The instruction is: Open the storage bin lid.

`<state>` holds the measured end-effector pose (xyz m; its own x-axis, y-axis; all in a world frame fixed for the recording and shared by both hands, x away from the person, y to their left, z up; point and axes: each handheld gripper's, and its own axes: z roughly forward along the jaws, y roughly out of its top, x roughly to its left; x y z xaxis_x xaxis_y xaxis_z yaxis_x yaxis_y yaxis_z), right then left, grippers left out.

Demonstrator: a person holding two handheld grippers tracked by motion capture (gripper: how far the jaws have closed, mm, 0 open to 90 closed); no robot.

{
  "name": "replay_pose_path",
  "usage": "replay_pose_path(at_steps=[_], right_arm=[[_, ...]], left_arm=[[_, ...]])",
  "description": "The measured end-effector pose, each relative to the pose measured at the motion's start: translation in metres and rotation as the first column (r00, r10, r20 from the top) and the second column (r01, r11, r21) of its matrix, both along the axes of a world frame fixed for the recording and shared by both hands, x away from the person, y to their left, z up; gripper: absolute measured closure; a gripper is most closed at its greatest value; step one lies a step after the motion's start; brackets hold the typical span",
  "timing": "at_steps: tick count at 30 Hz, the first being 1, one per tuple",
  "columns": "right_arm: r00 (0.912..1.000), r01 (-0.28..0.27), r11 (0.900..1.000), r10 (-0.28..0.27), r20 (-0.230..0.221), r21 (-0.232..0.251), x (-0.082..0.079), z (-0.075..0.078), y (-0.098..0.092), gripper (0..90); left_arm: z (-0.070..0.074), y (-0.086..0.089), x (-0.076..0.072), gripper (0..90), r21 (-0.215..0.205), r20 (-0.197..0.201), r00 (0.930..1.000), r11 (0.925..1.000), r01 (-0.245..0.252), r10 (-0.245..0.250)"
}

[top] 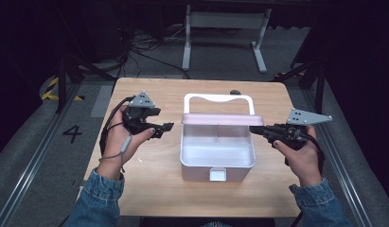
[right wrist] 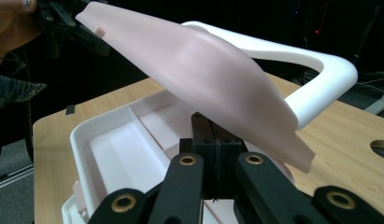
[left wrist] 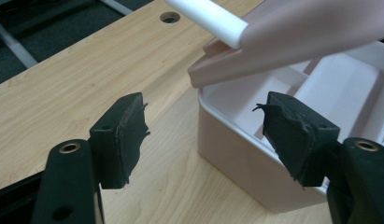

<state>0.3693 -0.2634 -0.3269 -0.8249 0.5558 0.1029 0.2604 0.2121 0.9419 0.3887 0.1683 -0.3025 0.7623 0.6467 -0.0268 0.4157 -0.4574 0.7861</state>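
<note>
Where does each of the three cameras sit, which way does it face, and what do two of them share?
High view: above the person's side, facing forward and down on the table; forearms, hands, left gripper and right gripper show.
Left gripper view: on the left gripper, facing the box; open jaws show.
Right gripper view: on the right gripper, facing across the box under the lid; closed jaws show.
Shared: box, lid and handle.

Lab recording bay, wooden worktop (top: 149, 184) on grey floor, floor rails (top: 33, 156), hazard tape (top: 52, 90), loose cables (top: 145, 42), white frame stand (top: 225, 28), dark surroundings.
</note>
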Motion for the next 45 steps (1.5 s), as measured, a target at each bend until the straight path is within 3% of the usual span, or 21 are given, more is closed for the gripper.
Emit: replay_pose_path(at_steps=[8, 13, 18, 21, 33, 41, 43, 45], right_arm=[[0.9997, 0.024, 1.000, -0.024, 0.001, 0.020, 0.007, 0.001, -0.002, 90.0], [0.9992, 0.040, 0.999, -0.041, 0.004, 0.031, 0.011, 0.003, -0.003, 90.0], [0.9989, 0.046, 0.998, -0.046, 0.005, 0.039, 0.015, 0.005, -0.002, 90.0], [0.9988, 0.049, 0.997, -0.049, -0.002, 0.052, 0.017, 0.005, -0.002, 90.0], [0.9983, 0.056, 0.996, -0.055, -0.021, 0.072, 0.022, 0.008, -0.004, 90.0], [0.9978, 0.061, 0.995, -0.058, -0.030, 0.082, 0.025, 0.009, -0.006, 90.0], [0.9974, 0.067, 0.994, -0.065, -0.032, 0.085, 0.026, 0.009, -0.008, 90.0], [0.9973, 0.068, 0.994, -0.065, -0.033, 0.088, 0.026, 0.009, -0.008, 90.0]], left_arm=[[-0.016, 0.003, -0.002, 30.3, 0.011, -0.008, 1.0000, 0.9999, 0.003, -0.003], [-0.019, -0.004, -0.002, 28.8, -0.019, 0.028, 0.9992, 0.9994, -0.029, 0.029], [-0.013, -0.014, -0.001, 27.3, -0.024, 0.081, 0.9966, 0.9996, -0.012, 0.014], [-0.008, -0.022, 0.002, 25.7, -0.051, 0.096, 0.9954, 0.9987, 0.000, 0.005], [0.011, -0.051, 0.016, 25.1, -0.055, 0.172, 0.9849, 0.9982, 0.025, -0.015], [0.016, -0.061, 0.025, 34.9, -0.053, 0.184, 0.9827, 0.9982, 0.027, -0.017], [0.015, -0.061, 0.028, 44.3, -0.050, 0.179, 0.9835, 0.9980, 0.038, -0.029], [0.015, -0.062, 0.029, 46.7, -0.048, 0.178, 0.9835, 0.9980, 0.040, -0.031]])
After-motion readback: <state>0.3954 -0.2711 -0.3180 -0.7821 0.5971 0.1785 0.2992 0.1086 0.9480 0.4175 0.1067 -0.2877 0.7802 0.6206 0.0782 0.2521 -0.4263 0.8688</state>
